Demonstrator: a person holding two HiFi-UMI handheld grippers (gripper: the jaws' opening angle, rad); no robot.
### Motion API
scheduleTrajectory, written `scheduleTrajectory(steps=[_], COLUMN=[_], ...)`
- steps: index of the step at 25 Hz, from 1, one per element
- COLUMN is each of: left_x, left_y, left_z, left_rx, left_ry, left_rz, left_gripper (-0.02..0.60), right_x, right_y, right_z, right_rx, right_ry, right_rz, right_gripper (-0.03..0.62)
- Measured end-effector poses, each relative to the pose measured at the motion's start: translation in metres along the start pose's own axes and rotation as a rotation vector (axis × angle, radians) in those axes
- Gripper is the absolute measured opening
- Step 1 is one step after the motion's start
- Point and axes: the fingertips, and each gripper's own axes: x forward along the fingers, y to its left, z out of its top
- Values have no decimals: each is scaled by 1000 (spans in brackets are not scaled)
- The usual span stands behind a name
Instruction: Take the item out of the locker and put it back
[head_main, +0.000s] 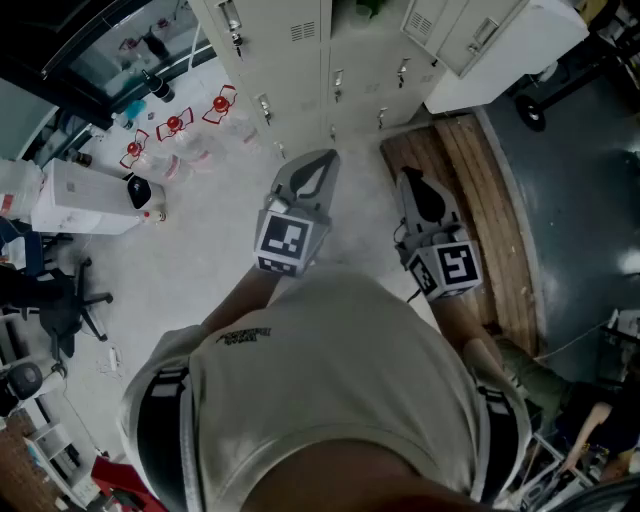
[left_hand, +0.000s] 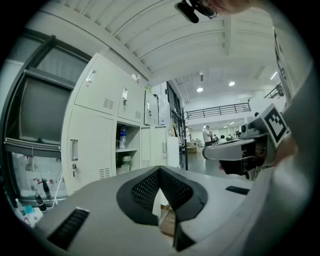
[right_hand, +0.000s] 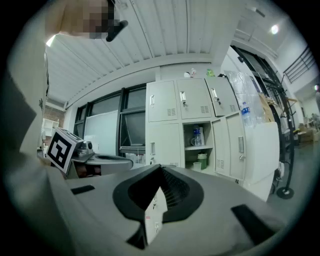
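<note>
From the head view: facing a row of white lockers (head_main: 300, 50), with one door (head_main: 500, 45) swung wide above wooden planking (head_main: 470, 180) on the floor. Left tongs (head_main: 326, 158) and right tongs (head_main: 408, 176) held side by side ahead of the chest. Apart from each other, both aimed toward the lockers and well short of them.

Through the left gripper view: tips pressed together at the front, with nothing caught between. Beyond them, an open compartment (left_hand: 125, 150) with a blue-labelled bottle (left_hand: 123, 137) upright on its upper shelf.

Through the right gripper view: likewise closed tight and empty. Ahead, the same bottle on the upper shelf. On the shelf below, a green-lidded jar (right_hand: 202, 160) with a small cup (right_hand: 196, 165) just beside it. All three inside the locker, touched by neither tongs.
</note>
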Motion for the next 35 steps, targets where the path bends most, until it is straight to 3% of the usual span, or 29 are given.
scheduleTrajectory(steps=[14,22,35], left_x=[-3,5,11], left_y=[-3,-19,-43], left_z=[2,-8,-14], left_rx=[-8,-4,7], left_ry=[-29,24,27], left_rz=[27,23,48], left_gripper=[14,14,14], right_x=[-10,-21,-40], right_y=[-2,-15,-28], right_z=[-7,-10,-11], right_rx=[33,43,33], right_ry=[1,-7,-44], right_rz=[7,0,36], right_gripper=[3,3,3])
